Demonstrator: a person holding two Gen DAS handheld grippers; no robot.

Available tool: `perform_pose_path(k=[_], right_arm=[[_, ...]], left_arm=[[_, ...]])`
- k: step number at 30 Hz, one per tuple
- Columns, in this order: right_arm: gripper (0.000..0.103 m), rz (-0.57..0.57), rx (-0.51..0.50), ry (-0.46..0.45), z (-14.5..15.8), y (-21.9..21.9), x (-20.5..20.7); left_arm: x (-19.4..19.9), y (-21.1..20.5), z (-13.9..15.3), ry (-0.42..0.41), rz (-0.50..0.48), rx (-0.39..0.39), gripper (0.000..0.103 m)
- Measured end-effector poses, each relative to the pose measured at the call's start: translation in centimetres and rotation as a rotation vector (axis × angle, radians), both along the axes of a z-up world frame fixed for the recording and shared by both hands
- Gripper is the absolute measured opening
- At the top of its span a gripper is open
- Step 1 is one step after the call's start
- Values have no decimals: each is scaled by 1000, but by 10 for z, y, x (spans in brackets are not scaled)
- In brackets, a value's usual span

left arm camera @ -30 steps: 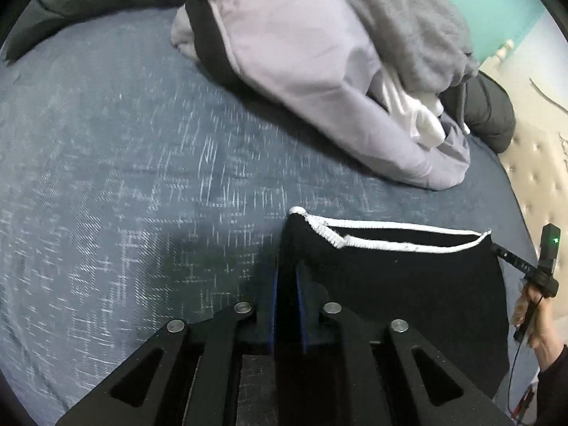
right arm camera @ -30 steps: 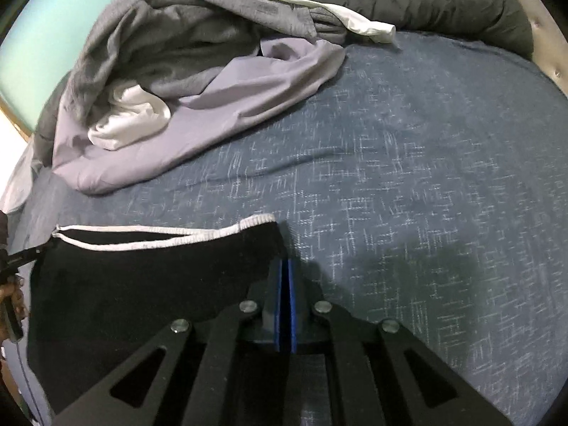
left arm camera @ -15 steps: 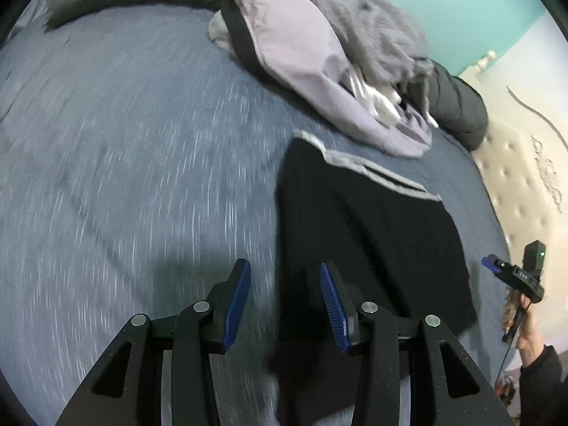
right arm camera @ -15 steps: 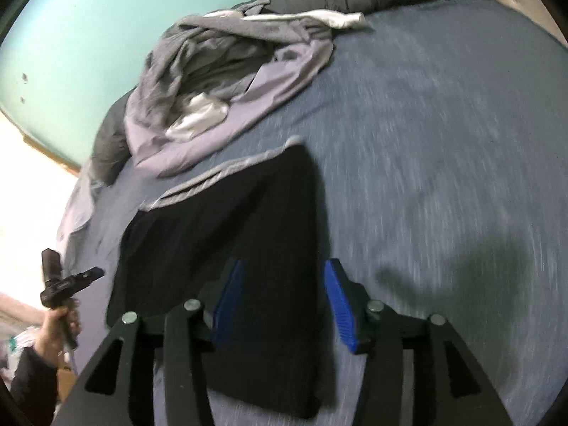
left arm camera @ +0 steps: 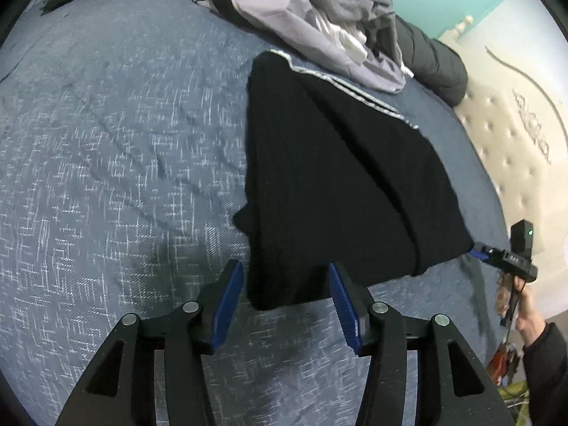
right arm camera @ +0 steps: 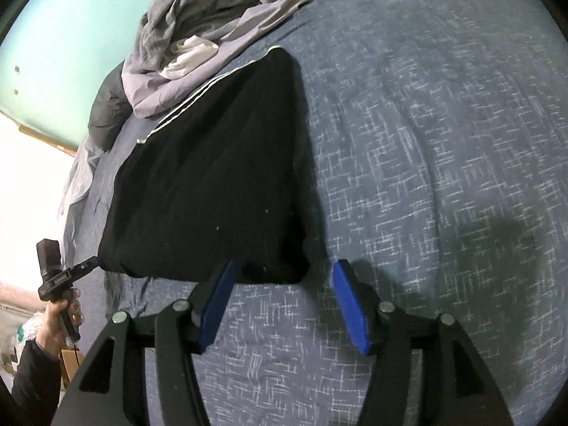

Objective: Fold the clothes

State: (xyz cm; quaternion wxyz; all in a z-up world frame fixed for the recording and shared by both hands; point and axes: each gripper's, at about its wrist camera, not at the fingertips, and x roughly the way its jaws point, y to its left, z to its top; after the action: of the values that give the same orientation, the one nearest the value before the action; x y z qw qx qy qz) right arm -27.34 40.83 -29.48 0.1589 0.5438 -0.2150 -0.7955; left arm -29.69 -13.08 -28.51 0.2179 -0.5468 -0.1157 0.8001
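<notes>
From my left wrist camera, the far left is open blue bedspread (left arm camera: 106, 177), flecked with white, with wide clear room running to the bed's rounded edge; at the bottom, my left hand-held gripper (left arm camera: 285, 305) stands with its blue pads (left arm camera: 229, 305) apart, and its jaws have just been opening; nothing is pressed between them, though the near left corner of the folded black garment (left arm camera: 337, 177) lies just ahead of the gap; the garment rests flat on the bed, its white-striped far edge touching a heap of grey and lilac clothes (left arm camera: 319, 10); to the right a cream tufted headboard (left arm camera: 504, 135) closes off that side; at the far right the other hand-held gripper (left arm camera: 504, 259) shows just off the garment's near right corner.

From my right wrist camera, the far left shows a hand (right arm camera: 58, 319) holding the left hand-held gripper beside the garment's near left corner; the black garment (right arm camera: 213, 177) fills the centre-left, its right edge straight; my right hand-held gripper (right arm camera: 282, 301) hangs over the near right corner with pads (right arm camera: 349, 309) spread, its jaws having just been opening, gripping nothing; to the right, bare bedspread (right arm camera: 443, 142) reaches the bed's edge, with only a shadow on it.
</notes>
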Motion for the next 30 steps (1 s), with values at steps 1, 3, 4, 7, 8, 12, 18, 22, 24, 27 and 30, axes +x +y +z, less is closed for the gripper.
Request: perform_pose_path(k=[1,3,4,7,8,12,18,22,24,27,30], right_arm=[[59,14,7,3,-1,-3,-1],[59,50,40,12,-3,-12,-2],[59,68,50,18,-4,-16,-3],[56,115,101,42,-6,-30,-7],[49,129,119,51,-7,-34,-9],[20,149,163,72,-9,-45,-11],[10,129,178,143,13,-44,-10],[8,99,189,202,40,-31,-8],[8,93,192,229,53,-25,-4],[8,89,189,250,66,-18,1],[8,99,186,236,66,-8,11]], left_arm=[[0,0,-3,-1,2,-6,54],[-2,-1,-9,-8,3,-8,54],[-3,-1,-12,-12,-1,-9,54],[-2,1,-18,-12,-19,-12,54],[-1,2,-20,-12,-25,-14,54],[1,9,-23,1,-57,-41,41],[2,18,-12,17,-98,-93,11],[2,12,7,50,-107,-127,10],[4,8,18,72,-110,-137,10],[6,4,30,89,-111,-149,9],[10,4,30,79,-120,-147,9]])
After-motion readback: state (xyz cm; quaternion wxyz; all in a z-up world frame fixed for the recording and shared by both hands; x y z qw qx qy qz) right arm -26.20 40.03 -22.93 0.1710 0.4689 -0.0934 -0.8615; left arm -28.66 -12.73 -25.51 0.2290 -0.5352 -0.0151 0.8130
